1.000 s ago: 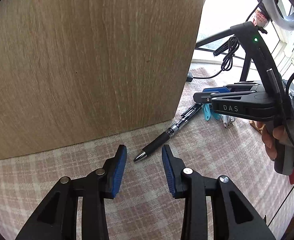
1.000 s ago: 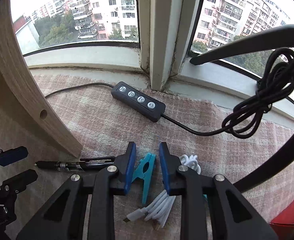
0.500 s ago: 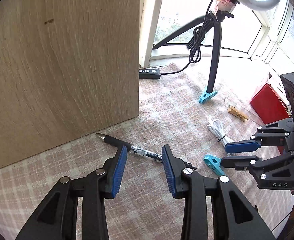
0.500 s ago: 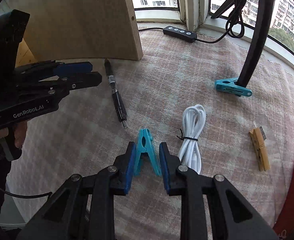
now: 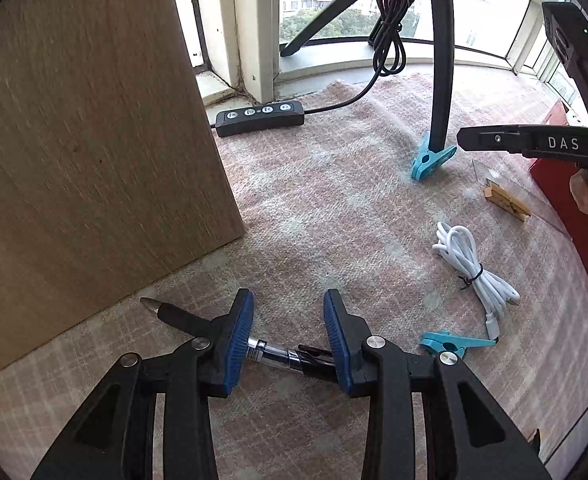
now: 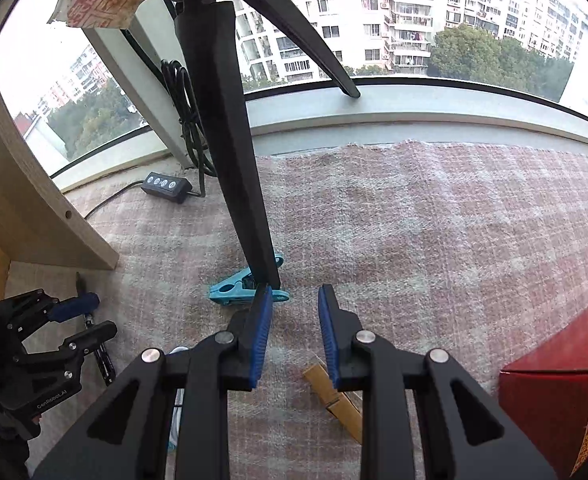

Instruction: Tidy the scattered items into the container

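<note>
My left gripper [image 5: 287,296] is open and low over a black pen [image 5: 269,354]. The pen lies crosswise under the gap and neither pad presses on it. Its silver tip [image 5: 149,304] sticks out to the left. My right gripper [image 6: 296,292] is open with nothing between its fingers. It hovers over the checked cloth just beyond a wooden clothespin [image 6: 334,396]. A teal clip [image 6: 233,288] lies at the foot of a tripod leg to its left. In the left wrist view a coiled white cable [image 5: 470,264], a second teal clip [image 5: 454,342] and the clothespin [image 5: 506,202] lie to the right.
A tall wooden panel [image 5: 93,140] stands at the left. A black tripod leg [image 5: 442,80] rests on the cloth, with its cable and button remote [image 5: 259,118] near the window sill. A red box [image 6: 554,380] sits at the right edge.
My left gripper has swung round and come down over the pen, which now lies under its gap. My right gripper left the teal clip and cable and moved over to the wooden clothespin.
</note>
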The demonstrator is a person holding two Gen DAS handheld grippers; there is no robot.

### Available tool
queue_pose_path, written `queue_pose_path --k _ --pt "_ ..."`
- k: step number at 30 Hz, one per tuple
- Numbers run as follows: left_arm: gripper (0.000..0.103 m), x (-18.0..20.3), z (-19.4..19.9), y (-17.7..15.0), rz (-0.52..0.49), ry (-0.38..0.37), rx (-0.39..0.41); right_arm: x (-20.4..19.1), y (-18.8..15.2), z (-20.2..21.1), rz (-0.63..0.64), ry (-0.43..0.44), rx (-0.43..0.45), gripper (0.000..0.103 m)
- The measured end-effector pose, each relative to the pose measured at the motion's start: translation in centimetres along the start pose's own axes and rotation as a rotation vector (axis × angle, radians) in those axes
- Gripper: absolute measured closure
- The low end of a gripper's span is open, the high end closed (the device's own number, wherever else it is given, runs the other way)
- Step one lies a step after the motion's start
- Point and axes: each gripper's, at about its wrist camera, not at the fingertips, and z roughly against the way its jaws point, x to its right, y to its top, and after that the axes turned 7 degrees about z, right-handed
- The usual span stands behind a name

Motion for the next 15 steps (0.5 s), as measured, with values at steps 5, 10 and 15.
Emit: queue_pose_path --k 5,10,15 --pt "0.069 -0.3 0.4 -1.1 -0.002 -0.013 -0.018 0.7 -0.2 -1.5 -0.051 -0.034 0.004 0.079" --pt "0.069 -0.7 0.8 -1.8 0.007 -0.022 -0.016 1.2 -0.5 -2.3 -0.074 -0.051 -0.020 0.079" --pt "0.069 -1.4 0.8 -2.1 0.010 -0.031 -0.016 -1.7 -1.5 -1.3 0.014 0.049 -0.043 0.079"
